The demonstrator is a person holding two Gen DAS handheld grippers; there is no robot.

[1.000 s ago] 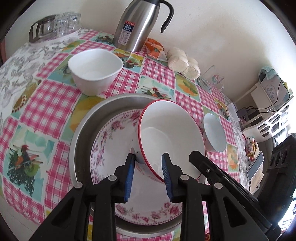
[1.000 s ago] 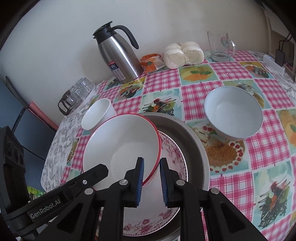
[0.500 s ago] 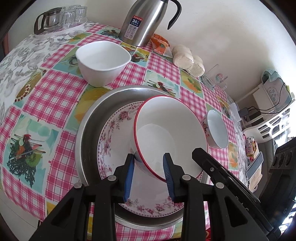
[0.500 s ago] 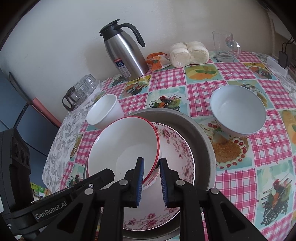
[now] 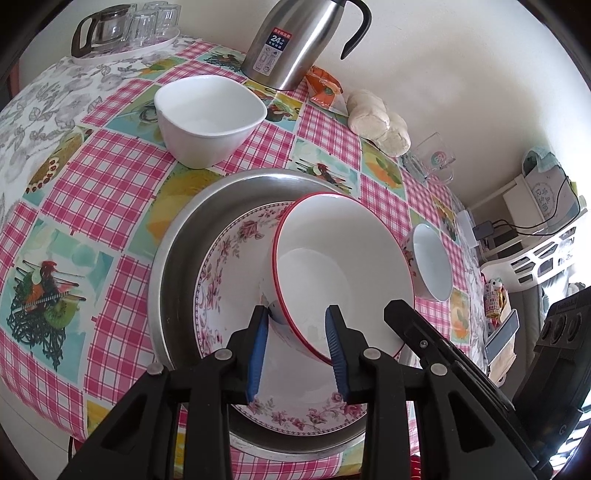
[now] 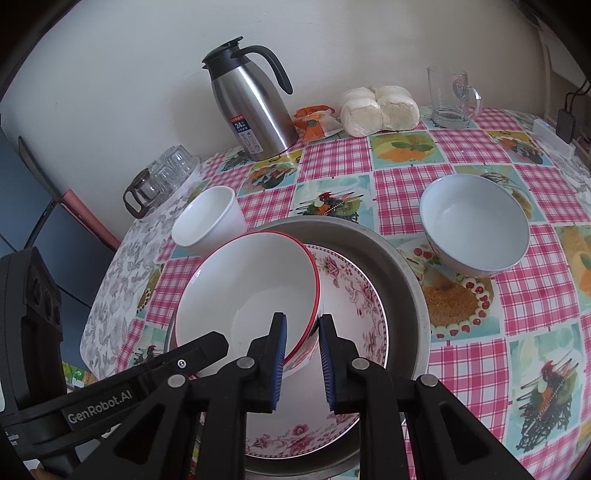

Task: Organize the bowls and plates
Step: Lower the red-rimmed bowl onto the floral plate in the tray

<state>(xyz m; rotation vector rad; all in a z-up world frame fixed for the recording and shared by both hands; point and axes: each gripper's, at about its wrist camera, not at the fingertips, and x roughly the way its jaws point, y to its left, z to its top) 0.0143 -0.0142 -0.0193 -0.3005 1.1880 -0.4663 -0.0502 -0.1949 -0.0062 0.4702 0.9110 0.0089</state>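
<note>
Oilcloth (image 6: 413,155) in pink check, broken by squares printed with fruit and food, covers the table, and a grey leaf-print cloth (image 5: 33,110) takes over toward its ten o'clock edge in the left wrist view. A plain cream wall (image 6: 129,74) closes the far side. Along it stand a steel thermos jug (image 6: 255,110) at twelve o'clock, an orange packet (image 6: 314,123), wrapped buns (image 6: 380,109) and a glass mug (image 6: 452,98) at one o'clock, with a tray of upturned glasses (image 5: 129,27) at eleven. A white shelf unit with cables (image 5: 535,236) shows off the table at three o'clock in the left view. At the middle sits a steel basin (image 6: 402,291) holding a floral plate (image 6: 354,295), and tilted over that plate is the red-rimmed bowl (image 5: 343,266). The right gripper (image 6: 302,356) pinches the bowl's near rim between narrow jaws. The left gripper (image 5: 296,343) straddles the opposite rim (its pads stand slightly apart, and whether both press the bowl is hard to make out). A white squarish bowl (image 5: 210,114) rests at eleven o'clock of the basin, and a round bowl with a flowered outside (image 6: 474,225) at two o'clock. The plate's near edge is hidden behind the gripper bodies, and the basin's near rim is cut off low in the right view.
</note>
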